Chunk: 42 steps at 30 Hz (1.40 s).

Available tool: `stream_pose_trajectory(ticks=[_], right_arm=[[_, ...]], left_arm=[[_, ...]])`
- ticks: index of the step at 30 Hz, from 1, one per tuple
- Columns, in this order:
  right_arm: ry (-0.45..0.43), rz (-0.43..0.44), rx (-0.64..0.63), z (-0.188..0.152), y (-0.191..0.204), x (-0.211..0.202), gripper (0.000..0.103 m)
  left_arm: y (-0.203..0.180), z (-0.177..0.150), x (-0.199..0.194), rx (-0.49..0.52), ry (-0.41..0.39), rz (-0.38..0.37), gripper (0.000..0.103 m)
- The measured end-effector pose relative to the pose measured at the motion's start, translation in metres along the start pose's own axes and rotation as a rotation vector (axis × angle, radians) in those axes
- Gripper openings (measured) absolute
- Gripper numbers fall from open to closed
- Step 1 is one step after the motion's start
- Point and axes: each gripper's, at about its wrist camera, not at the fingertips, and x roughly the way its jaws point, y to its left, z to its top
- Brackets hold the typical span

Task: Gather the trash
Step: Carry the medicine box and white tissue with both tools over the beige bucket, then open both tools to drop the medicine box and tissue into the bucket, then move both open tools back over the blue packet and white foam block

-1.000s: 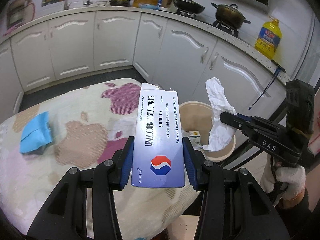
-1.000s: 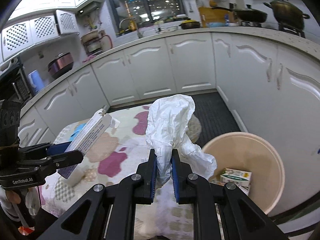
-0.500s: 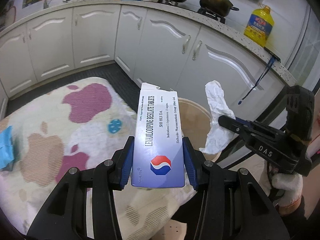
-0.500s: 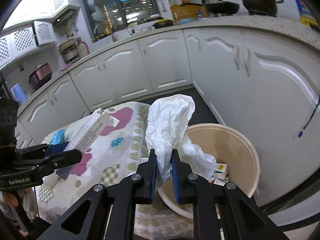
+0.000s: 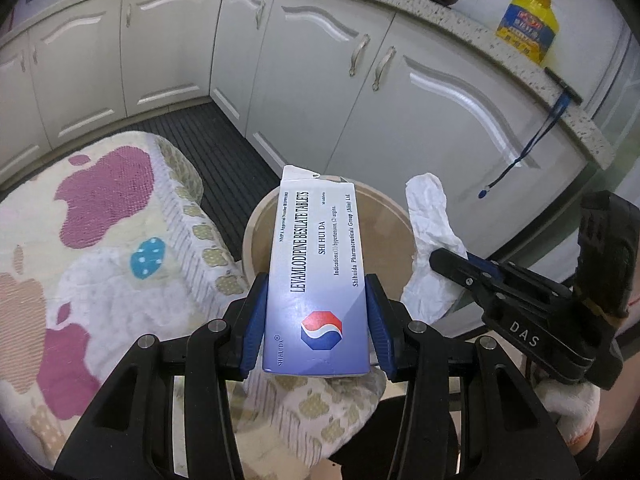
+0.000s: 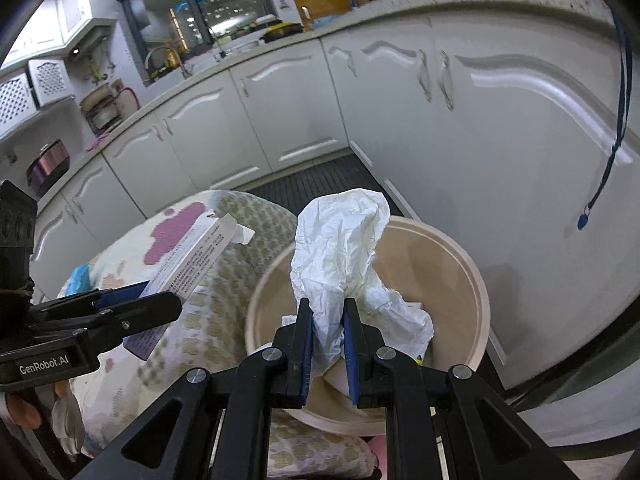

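Note:
My left gripper [image 5: 316, 300] is shut on a lilac tablet box [image 5: 316, 268] and holds it over the near rim of the beige bin [image 5: 260, 224]. My right gripper [image 6: 326, 316] is shut on a crumpled white tissue [image 6: 340, 240] and holds it above the bin [image 6: 460, 256], which has small cartons at its bottom. The right gripper [image 5: 444, 258] with the tissue [image 5: 432, 232] shows at the right of the left wrist view. The left gripper [image 6: 160, 304] with the box [image 6: 188, 260] shows at the left of the right wrist view.
A table with a cream cloth with pink blotches [image 5: 100, 240] is to the left of the bin. A blue packet [image 6: 78, 278] lies on it. White kitchen cabinets [image 5: 320, 80] curve behind the bin. A yellow oil bottle [image 5: 526, 26] stands on the counter.
Both grippers have moved right, off the table and toward the bin. The box is now over the bin's near rim and the tissue hangs above the bin. Both stay shut.

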Motion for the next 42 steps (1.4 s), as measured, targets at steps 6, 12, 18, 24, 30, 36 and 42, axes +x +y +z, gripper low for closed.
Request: stream_pose_trajectory(ticks=[6,12,18,24,30,36,42], right_arm=[[0.020,-0.009,0.030,-0.003,-0.011,0.008,0.013],[0.031,-0.025,0.042,-0.001,-0.016,0.016,0.013],[0.019,-0.083,0.036,0.004,-0.020,0.023,0.045],[0.017,-0.068,0.057,0.002,-0.025,0.018,0.045],[0.029,-0.054,0.073,-0.001,-0.023,0.020,0.045],[0.024,-0.048,0.063,-0.001,-0.016,0.018,0.045],[0.019,-0.050,0.056,-0.001,-0.009,0.013,0.045]], left_arm=[[-0.005,0.004,0.020,-0.003,0.021,0.013,0.044],[-0.009,0.008,0.033,-0.011,0.034,0.005,0.044],[-0.005,0.015,0.048,-0.039,0.066,-0.035,0.045],[0.002,0.012,0.055,-0.064,0.099,-0.060,0.055],[0.001,0.006,0.046,-0.045,0.091,-0.052,0.055],[0.000,0.003,0.032,-0.019,0.058,-0.031,0.055],[0.003,0.001,0.021,-0.008,0.030,-0.018,0.055]])
